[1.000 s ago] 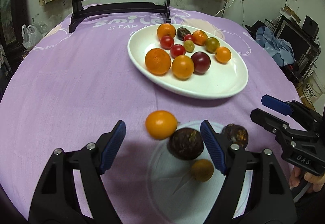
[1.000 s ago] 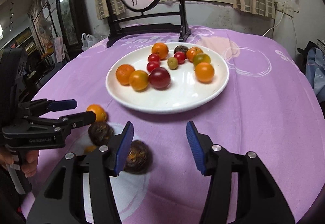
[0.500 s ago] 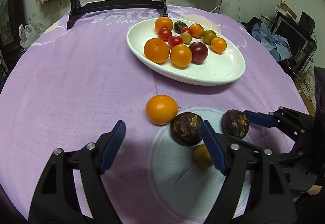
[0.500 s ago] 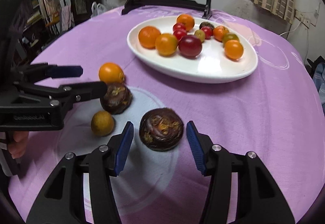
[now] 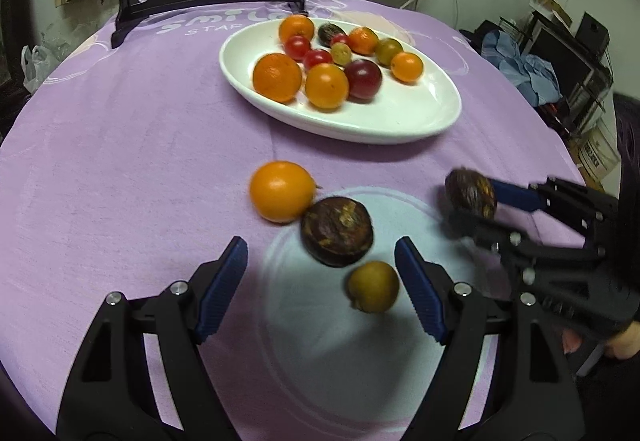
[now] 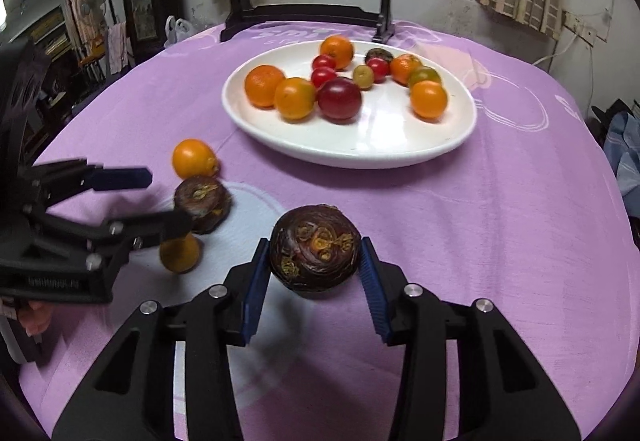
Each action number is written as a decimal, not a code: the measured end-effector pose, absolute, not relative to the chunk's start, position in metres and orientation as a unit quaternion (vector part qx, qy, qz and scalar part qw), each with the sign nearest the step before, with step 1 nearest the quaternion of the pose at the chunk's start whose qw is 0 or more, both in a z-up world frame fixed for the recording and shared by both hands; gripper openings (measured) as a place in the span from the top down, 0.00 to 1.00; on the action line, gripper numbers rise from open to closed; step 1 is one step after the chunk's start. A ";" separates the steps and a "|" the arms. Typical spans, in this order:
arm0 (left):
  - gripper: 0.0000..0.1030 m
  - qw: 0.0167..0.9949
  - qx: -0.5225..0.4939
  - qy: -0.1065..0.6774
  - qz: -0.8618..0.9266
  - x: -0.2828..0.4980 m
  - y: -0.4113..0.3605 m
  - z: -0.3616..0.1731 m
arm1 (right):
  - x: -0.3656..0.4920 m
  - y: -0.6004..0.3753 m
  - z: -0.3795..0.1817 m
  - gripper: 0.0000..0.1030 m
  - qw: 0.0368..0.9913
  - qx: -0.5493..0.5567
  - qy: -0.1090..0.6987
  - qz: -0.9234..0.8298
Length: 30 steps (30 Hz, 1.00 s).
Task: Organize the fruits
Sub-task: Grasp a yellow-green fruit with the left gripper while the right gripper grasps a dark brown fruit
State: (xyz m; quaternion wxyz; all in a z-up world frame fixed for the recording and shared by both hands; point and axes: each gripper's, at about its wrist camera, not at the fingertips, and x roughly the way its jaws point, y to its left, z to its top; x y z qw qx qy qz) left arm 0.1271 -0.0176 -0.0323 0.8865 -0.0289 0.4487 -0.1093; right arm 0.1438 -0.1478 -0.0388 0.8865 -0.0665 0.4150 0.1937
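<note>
My right gripper (image 6: 314, 273) is shut on a dark brown mangosteen (image 6: 315, 251) and holds it just above the purple cloth; the fruit also shows in the left wrist view (image 5: 471, 193). My left gripper (image 5: 322, 283) is open and empty. Ahead of it lie an orange (image 5: 282, 191), a second dark mangosteen (image 5: 338, 231) and a small yellow-brown fruit (image 5: 373, 285) near its right finger. The white oval plate (image 5: 400, 117) holds several oranges, tomatoes and other small fruits further back.
A black wooden stand with a round painted panel (image 6: 308, 7) stands at the table's far edge behind the plate. The round table drops away on all sides; clutter (image 5: 532, 73) lies off to the right.
My right gripper has closed on the mangosteen and lifted it a little. My left gripper has moved slightly closer to the three loose fruits and stayed open.
</note>
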 end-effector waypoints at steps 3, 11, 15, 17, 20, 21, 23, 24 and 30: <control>0.25 0.885 -0.009 0.451 -0.118 0.122 -0.030 -0.035 | 0.146 -0.155 -0.038 0.57 0.888 -0.055 0.416 0.189; 0.53 0.880 0.026 0.461 -0.110 0.116 -0.044 -0.044 | 0.144 -0.153 -0.035 0.57 0.888 -0.056 0.411 0.198; 0.74 0.878 0.019 0.463 -0.121 0.114 -0.044 -0.042 | 0.142 -0.151 -0.034 0.57 0.888 -0.057 0.406 0.206; 0.74 0.876 0.025 0.465 -0.124 0.111 -0.046 -0.041 | 0.141 -0.151 -0.032 0.57 0.890 -0.057 0.402 0.209; 0.74 0.878 0.016 0.460 -0.135 0.107 -0.044 -0.034 | 0.140 -0.151 -0.030 0.57 0.891 -0.054 0.399 0.209; 0.74 0.880 0.012 0.454 -0.137 0.106 -0.043 -0.030 | 0.141 -0.152 -0.030 0.57 0.892 -0.053 0.397 0.208; 0.74 0.887 0.008 0.440 -0.139 0.103 -0.041 -0.019 | 0.140 -0.153 -0.027 0.57 0.895 -0.049 0.392 0.207; 0.74 0.890 0.006 0.433 -0.139 0.102 -0.041 -0.014 | 0.140 -0.155 -0.024 0.57 0.897 -0.043 0.387 0.207; 0.74 0.907 0.007 0.399 -0.134 0.117 -0.038 0.017 | 0.139 -0.166 0.001 0.57 0.921 -0.007 0.342 0.187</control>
